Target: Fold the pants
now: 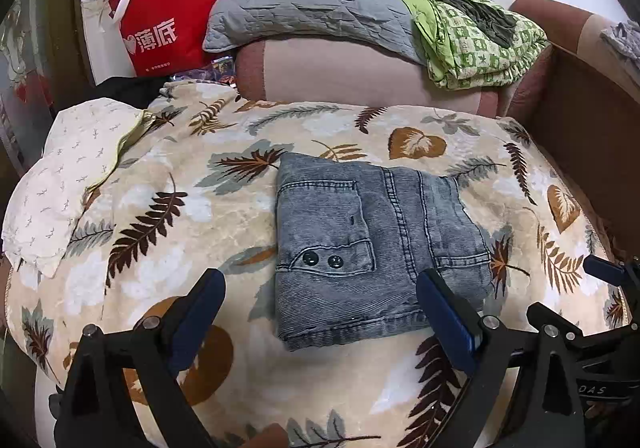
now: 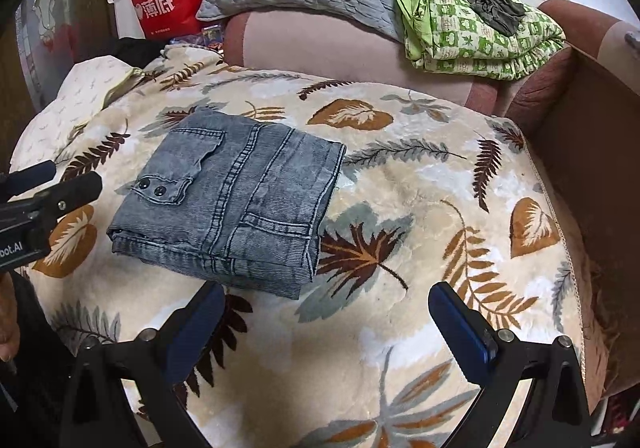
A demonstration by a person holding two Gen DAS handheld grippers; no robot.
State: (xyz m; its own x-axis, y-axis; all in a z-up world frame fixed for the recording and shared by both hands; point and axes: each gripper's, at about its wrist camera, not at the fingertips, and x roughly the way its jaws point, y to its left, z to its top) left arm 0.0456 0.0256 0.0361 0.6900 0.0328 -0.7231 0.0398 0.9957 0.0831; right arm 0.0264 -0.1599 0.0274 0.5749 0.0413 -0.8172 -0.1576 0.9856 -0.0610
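Grey-blue denim pants [image 1: 372,244] lie folded into a compact rectangle on a leaf-patterned blanket [image 1: 160,184], a pocket flap with two black snaps facing up. My left gripper [image 1: 320,277] is open just before the near edge of the pants, its fingers straddling that edge and holding nothing. In the right wrist view the folded pants [image 2: 232,200] sit left of centre. My right gripper [image 2: 326,292] hangs open over the bare blanket [image 2: 420,184], just right of the pants' near corner. The left gripper [image 2: 68,178] shows at the left edge, the right gripper [image 1: 564,288] at the far right.
Behind the blanket is a pink sofa cushion [image 1: 360,68] carrying a grey quilted pillow [image 1: 308,0] and a green patterned bundle [image 1: 480,36]. A red bag [image 1: 168,20] stands at the back left. A white pillow [image 1: 68,176] lies left, a brown panel [image 1: 580,120] right.
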